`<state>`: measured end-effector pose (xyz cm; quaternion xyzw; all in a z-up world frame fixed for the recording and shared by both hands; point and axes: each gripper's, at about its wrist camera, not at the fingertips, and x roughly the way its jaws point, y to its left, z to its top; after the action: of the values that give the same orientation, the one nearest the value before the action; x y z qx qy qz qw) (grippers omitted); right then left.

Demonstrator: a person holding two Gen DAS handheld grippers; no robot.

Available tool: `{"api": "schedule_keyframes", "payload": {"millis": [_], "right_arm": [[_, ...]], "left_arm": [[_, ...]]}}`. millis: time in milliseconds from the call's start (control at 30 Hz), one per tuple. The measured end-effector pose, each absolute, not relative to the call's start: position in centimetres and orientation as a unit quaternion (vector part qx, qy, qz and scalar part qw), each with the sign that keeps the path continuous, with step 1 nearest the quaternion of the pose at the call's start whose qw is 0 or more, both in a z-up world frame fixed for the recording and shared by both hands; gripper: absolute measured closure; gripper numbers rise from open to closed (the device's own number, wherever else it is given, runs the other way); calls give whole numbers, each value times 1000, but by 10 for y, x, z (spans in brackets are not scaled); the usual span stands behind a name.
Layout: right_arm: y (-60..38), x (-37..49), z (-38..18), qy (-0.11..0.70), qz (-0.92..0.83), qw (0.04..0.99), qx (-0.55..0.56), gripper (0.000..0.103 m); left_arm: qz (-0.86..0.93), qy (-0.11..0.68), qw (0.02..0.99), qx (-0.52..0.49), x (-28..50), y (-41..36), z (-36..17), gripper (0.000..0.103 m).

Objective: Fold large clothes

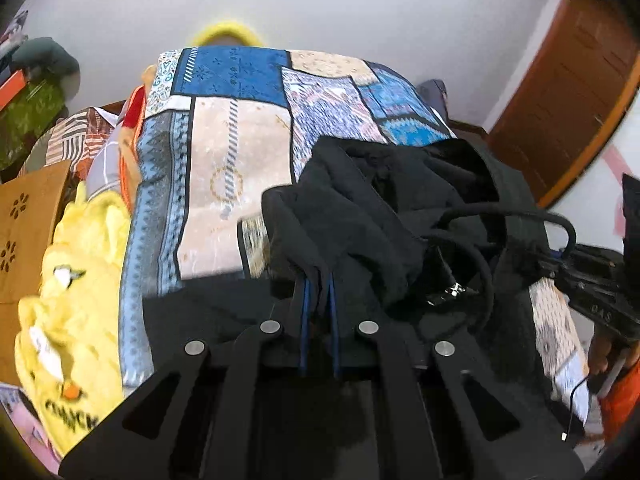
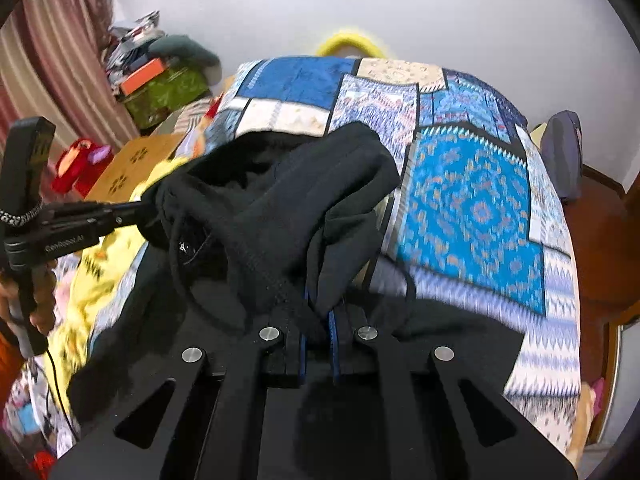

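Left gripper [image 1: 319,280]: the jaws are drawn narrow and clamped on a bunched fold of the black hooded fleece garment [image 1: 360,200], so that one side is lifted clear of the bed.
Right gripper [image 2: 318,312]: the jaws are likewise pinched tight on a gathered edge of the same garment [image 2: 288,200], so that it is carried between two holds.
Garment relative to jaws: the cloth is gripped at each set of fingertips and is heaped just beyond them; a black drawcord [image 1: 520,216] is looped loose near the left hold.
Garment on bed: its lower part is spread on the blue and beige patchwork bedspread [image 2: 472,208].
Stage, as judged: the garment is not yet folded flat.
Beyond: a yellow plush toy [image 1: 76,288] is seen beside the bed, and a white wall [image 2: 440,12] behind it.
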<state>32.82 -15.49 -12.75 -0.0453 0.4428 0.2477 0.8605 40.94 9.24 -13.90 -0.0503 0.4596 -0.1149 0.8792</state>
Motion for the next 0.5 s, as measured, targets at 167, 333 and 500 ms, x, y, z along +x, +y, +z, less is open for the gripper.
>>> {"api": "schedule_keyframes", "payload": {"millis": [167, 333, 500], "right_arm": [[-160, 296, -148, 465, 248, 848, -55, 96], [-165, 277, -174, 490, 237, 836, -68, 96], [-173, 273, -196, 507, 222, 829, -78, 96]], "left_arm": [[-121, 471, 873, -42, 364, 86, -154, 97], [-115, 495, 860, -47, 329, 81, -186, 97], [-93, 525, 845, -43, 315, 74, -228, 103]]}}
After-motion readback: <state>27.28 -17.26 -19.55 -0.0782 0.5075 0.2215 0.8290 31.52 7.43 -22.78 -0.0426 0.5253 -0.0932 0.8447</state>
